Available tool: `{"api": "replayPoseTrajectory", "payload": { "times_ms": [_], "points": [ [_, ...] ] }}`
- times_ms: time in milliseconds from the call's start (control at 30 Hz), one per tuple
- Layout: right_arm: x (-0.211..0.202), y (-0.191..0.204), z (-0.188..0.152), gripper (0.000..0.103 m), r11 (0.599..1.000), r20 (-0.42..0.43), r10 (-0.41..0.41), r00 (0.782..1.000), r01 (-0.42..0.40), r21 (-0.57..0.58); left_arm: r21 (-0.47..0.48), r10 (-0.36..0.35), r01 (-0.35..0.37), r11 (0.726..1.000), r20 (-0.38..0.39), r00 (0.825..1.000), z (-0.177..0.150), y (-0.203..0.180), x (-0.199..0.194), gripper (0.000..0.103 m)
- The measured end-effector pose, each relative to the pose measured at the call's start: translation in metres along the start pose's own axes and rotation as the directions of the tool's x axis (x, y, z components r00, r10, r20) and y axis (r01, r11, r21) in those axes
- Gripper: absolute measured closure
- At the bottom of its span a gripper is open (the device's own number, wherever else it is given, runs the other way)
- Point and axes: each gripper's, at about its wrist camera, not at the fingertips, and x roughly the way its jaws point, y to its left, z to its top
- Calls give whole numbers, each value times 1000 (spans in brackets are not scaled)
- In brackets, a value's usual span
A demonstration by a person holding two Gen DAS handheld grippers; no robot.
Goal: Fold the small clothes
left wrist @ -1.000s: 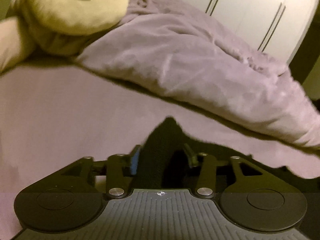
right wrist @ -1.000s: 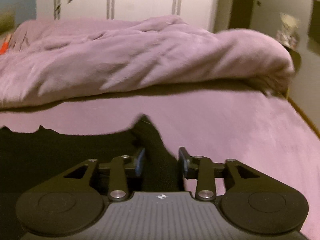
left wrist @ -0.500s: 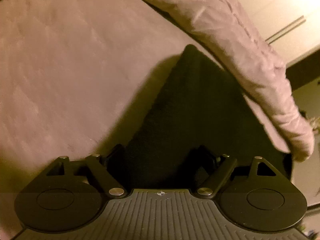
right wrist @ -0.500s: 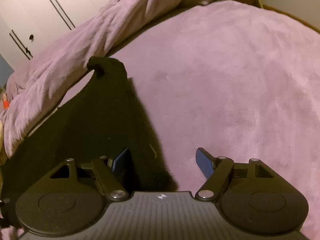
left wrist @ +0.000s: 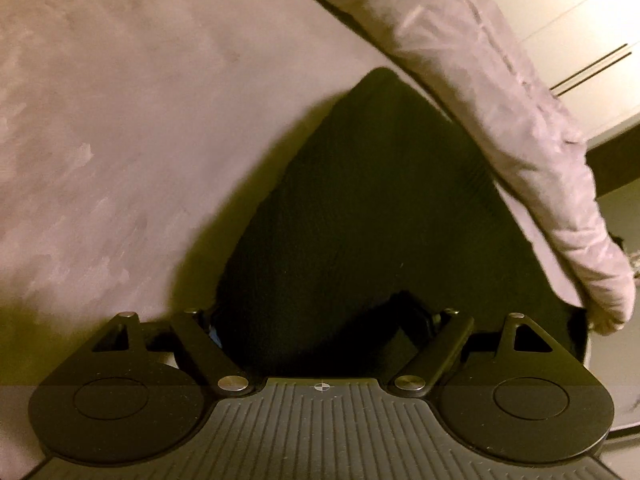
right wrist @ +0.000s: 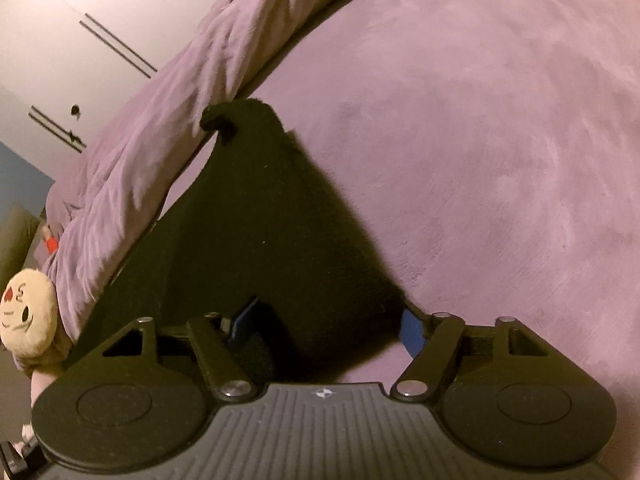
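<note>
A black garment (left wrist: 360,200) lies flat on the purple bed sheet (left wrist: 120,120), tapering to a point at its far end. My left gripper (left wrist: 324,324) stands wide open just above its near edge; the cloth lies under the jaws and the pads press on nothing. In the right wrist view the same garment (right wrist: 260,220) ends in a small curled tip at the far end. My right gripper (right wrist: 328,324) is open and its jaws are closing, with a fold of the black cloth between the blue pads (right wrist: 244,320).
A bunched purple duvet (left wrist: 480,60) (right wrist: 160,120) runs along the far side of the garment. White wardrobe doors (right wrist: 80,20) stand behind it. A cream plush toy (right wrist: 28,312) and a small red object (right wrist: 51,243) lie at the left. Bare sheet (right wrist: 480,120) spreads to the right.
Both grippers were shut on raised corners of the black garment; they have let go and opened. Both have tipped down and rolled, and the garment now lies flat on the sheet.
</note>
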Motion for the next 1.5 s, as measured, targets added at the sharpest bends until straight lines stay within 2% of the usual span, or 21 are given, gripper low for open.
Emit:
{"api": "replayPoseTrajectory", "payload": {
  "times_ms": [133, 200, 533, 867, 933, 1033, 1167, 1300, 1400, 1500],
  "points": [
    [-4, -7, -1, 48, 997, 9, 8, 1000, -8, 71, 18, 25, -25, 1000, -3, 1000, -3, -5, 1, 18],
    [-5, -10, -1, 49, 994, 13, 14, 1000, -15, 110, 28, 32, -32, 999, -5, 999, -4, -6, 2, 18],
    [-9, -9, -13, 49, 982, 9, 23, 1000, -25, 186, 82, 58, -56, 995, -25, 998, -6, -10, 6, 16],
    [14, 0, -13, 51, 962, 25, 61, 998, -66, 266, 67, 42, -40, 997, -30, 999, -6, -5, 5, 15],
    [19, 1, -13, 63, 955, 27, 74, 997, -79, 286, 52, 33, -31, 998, -32, 999, -7, -4, 3, 16],
    [23, 3, -16, 71, 949, 30, 91, 995, -96, 300, 13, 12, -11, 1000, -37, 999, -9, 0, 0, 18],
    [25, 1, -19, 71, 941, 39, 99, 994, -107, 321, -53, -56, 53, 997, -60, 997, -15, 10, -4, 20],
    [28, -1, -19, 65, 929, 45, 114, 992, -123, 349, -113, -99, 92, 989, -58, 993, -19, 18, -2, 20],
    [32, 1, -18, 60, 922, 47, 123, 991, -131, 364, -201, -157, 148, 968, -32, 987, -14, 27, 5, 20],
    [36, 1, -16, 60, 909, 51, 137, 989, -146, 390, -278, -176, 168, 946, -4, 984, -9, 31, 13, 22]
  ]
}}
